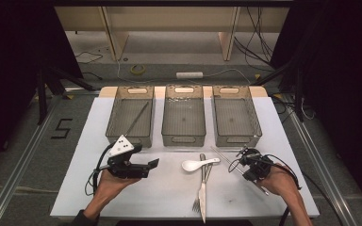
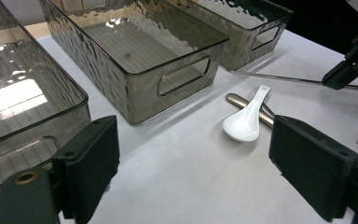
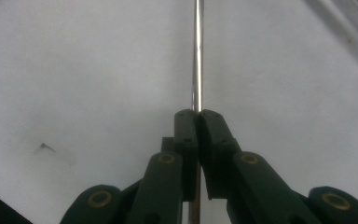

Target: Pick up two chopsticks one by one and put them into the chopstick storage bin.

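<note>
Three grey see-through bins stand in a row along the upper middle of the high view: a left bin, a middle bin and a right bin. One thin metal rod lies inside the left bin. Below them on the white tabletop lie one white spoon, one fork and one knife.

A second rod, a metal chopstick, sits at the lower right of the high view, clamped between the shut fingers of the right gripper. Its long axis runs diagonally there, one end pointing to the upper left toward the right bin, the other to the lower right past the hand.

The right gripper view shows the clamp up close: the chopstick rises straight to the top edge from between the pressed-together fingers.

The left gripper, at the lower left of the high view, holds nothing; the left gripper view shows its fingers spread wide, with the spoon lying across a metal handle.
</note>
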